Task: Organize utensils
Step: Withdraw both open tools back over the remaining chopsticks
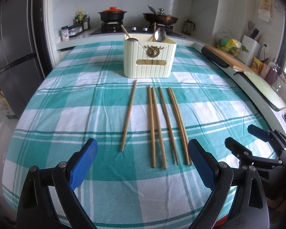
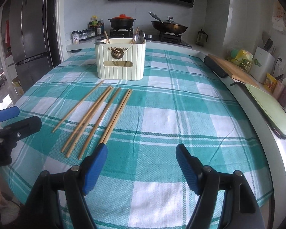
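Left wrist view: the cream utensil holder (image 1: 149,61) stands upright on the teal-and-white checked tablecloth (image 1: 66,99), with spoons (image 1: 159,34) and wooden handles rising from its top. Six wooden chopsticks (image 1: 158,126) lie flat on the cloth just in front of the holder — one apart on the left, the other five close together, two of them touching along their length. The left gripper (image 1: 142,148) hovers on the near side of the chopsticks from the holder, jaws wide, nothing between them. The right gripper (image 2: 142,152) sits off to the holder's right of the chopsticks — jaws wide, empty, its left pad (image 2: 97,168) covering the near ends of the outermost pair.
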`<state>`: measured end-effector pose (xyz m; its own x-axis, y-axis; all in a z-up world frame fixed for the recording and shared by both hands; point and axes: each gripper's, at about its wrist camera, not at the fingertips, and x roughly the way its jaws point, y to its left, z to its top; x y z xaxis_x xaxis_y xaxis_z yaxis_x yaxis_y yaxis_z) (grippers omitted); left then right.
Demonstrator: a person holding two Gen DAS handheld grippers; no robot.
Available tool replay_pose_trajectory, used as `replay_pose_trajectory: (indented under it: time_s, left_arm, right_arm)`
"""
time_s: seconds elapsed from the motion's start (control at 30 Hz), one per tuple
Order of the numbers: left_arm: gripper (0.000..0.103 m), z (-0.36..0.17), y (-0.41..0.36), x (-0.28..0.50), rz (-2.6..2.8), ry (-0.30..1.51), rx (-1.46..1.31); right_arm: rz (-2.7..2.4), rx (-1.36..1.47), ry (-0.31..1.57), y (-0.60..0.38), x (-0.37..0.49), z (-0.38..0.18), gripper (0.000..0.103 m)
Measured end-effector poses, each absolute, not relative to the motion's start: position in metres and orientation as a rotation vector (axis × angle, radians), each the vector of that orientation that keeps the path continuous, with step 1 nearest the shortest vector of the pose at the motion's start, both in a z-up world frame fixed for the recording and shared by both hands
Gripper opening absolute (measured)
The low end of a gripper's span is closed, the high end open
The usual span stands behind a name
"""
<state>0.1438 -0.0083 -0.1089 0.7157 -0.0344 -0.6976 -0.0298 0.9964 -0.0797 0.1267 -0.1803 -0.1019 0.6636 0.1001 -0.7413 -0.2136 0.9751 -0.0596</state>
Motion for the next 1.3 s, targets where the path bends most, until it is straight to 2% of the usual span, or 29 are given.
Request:
replay_pose_trajectory:
  time_s: [1.3]
  left_arm:
    - [0.096,-0.14,-0.008,0.16,0.002,0.865,-0.087]
  right_arm:
    - [0.118,-0.198,0.872,-0.184,0.139,-0.12,0.076]
